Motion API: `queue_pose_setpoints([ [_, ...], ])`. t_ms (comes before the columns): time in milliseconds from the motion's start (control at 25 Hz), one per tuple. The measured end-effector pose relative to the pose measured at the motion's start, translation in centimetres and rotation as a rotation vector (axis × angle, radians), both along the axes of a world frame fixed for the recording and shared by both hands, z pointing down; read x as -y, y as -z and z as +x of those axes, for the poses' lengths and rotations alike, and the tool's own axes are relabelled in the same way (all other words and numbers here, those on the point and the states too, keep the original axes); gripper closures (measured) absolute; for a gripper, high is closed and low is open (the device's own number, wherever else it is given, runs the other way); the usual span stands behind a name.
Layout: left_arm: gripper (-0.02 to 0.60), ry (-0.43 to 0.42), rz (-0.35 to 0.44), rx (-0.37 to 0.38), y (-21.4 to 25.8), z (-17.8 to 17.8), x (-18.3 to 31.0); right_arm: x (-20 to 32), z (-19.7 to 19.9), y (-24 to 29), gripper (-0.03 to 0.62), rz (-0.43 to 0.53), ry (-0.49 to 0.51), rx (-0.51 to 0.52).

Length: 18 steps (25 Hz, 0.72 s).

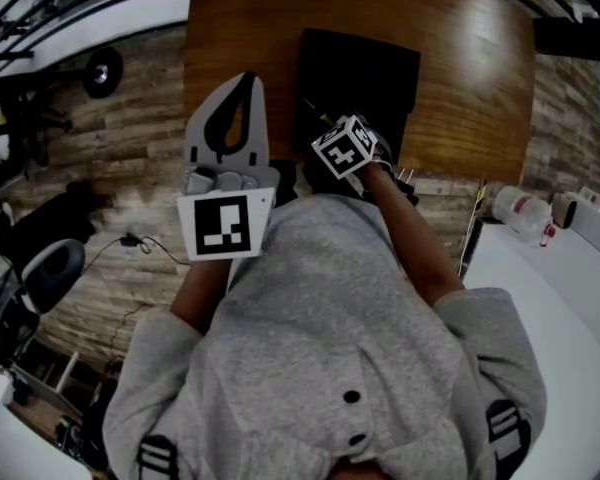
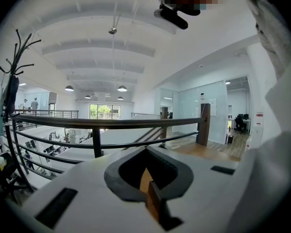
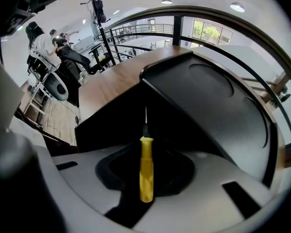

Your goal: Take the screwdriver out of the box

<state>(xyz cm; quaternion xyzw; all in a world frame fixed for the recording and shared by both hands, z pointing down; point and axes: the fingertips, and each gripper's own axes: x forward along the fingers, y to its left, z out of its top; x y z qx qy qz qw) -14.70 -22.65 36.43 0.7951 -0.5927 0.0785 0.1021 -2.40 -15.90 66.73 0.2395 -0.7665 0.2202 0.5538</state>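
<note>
- Yellow-handled screwdriver (image 3: 146,166) sits clamped between the jaws of the right hand-held gripper (image 3: 146,149), its thin shaft pointing down into the open black box (image 3: 208,96).
- The box rests on the wooden desk (image 1: 480,68).
- The left hand-held gripper (image 1: 246,80) hovers left of the box, jaws together, holding nothing.

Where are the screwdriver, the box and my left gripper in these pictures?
screwdriver (image 3: 146,171): right gripper view, middle of yellow handle.
box (image 1: 365,68): head view, black top face.
left gripper (image 1: 247,80): head view, tips of its jaws.
</note>
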Motion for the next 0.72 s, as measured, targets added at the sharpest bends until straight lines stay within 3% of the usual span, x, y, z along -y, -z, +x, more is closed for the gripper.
queue_pose_setpoints([
  [320, 0.569, 0.002, 0.014, 0.007, 0.5, 0.5, -0.6, -0.4, 1.1, 0.1, 0.505, 0.040, 0.068, -0.036],
  [720, 0.569, -0.015, 0.028, -0.006, 1.0, 0.9, -0.6, -0.5, 2.0, 1.0, 0.505, 0.068, 0.067, -0.028],
])
